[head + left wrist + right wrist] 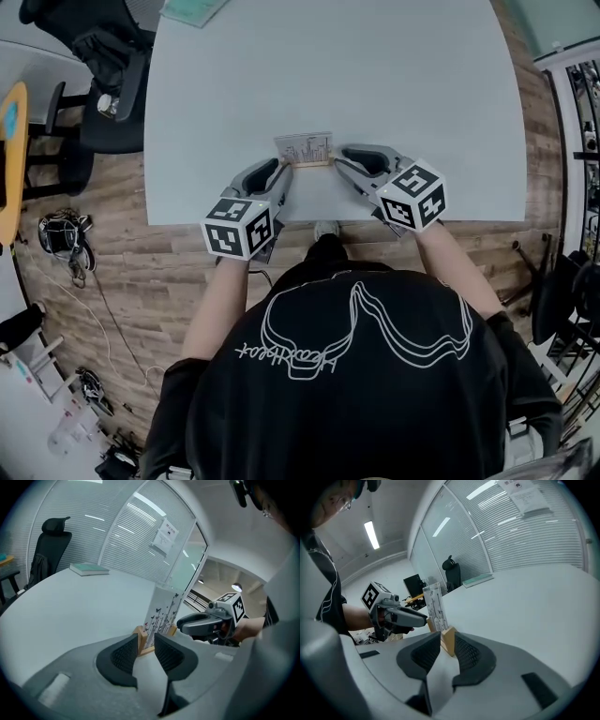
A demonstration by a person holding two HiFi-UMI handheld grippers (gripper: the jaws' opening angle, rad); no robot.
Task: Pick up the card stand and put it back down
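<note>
Card stand (305, 151) stands upright on table (394, 84) near front edge, left gripper (282, 170) & right gripper (341, 157) jaws open, each straddling one end of its base w/o clamping, so it's either pre-pick or already put back, can't tell which.

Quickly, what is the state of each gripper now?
Left gripper: open, one end of the card stand between its jaws, not gripped.
Right gripper: open, the other end between its jaws.

The left tongs (146, 641) stand apart around one wooden end of the card stand (163, 611).
</note>
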